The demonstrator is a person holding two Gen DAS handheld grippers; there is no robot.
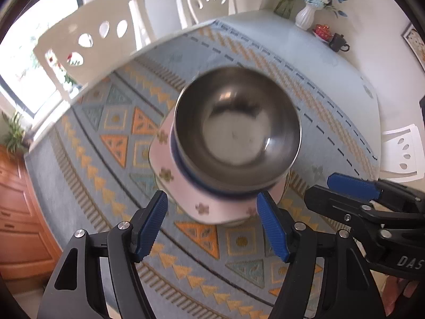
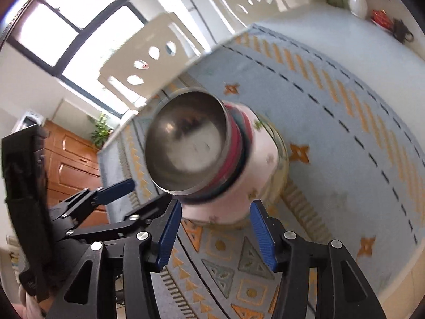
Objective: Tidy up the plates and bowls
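**Two open grippers flanked a stack of bowls and plates**

Two grippers hovered over the patterned tablecloth [image 1: 87, 138] that covered the surface, and neither one held anything. The left gripper [image 1: 212, 226] had its jaws spread wide, its blue fingertips [image 1: 152, 224] apart and empty, just short of the stack's near edge. The right gripper [image 2: 216, 232] also had its jaws open, with the near rim of the stack lying between and just beyond its blue pads [image 2: 261, 235].

The stack stood on the cloth, near the middle of the surface. On top sat a stainless steel bowl [image 1: 237, 127], upright and empty, its inside blurred. Under it, the left wrist view showed a dark blue rim [image 1: 202, 186], while the right wrist view showed a red band [image 2: 235, 148] as well. Below those lay a pink square plate [image 1: 180, 186] with small flower marks, and something pale sat under that, too blurred to name.

Each camera caught the other gripper off to one side: the right gripper [image 1: 353, 186] at the right edge of the left wrist view, and the left gripper [image 2: 114, 187] at the left of the right wrist view.

At the far corner of the surface stood a white vase [image 1: 306, 17] with blue flowers, a red dish [image 1: 322, 31] and a dark teapot [image 1: 338, 42]. White chairs [image 1: 87, 45] stood along the far side.
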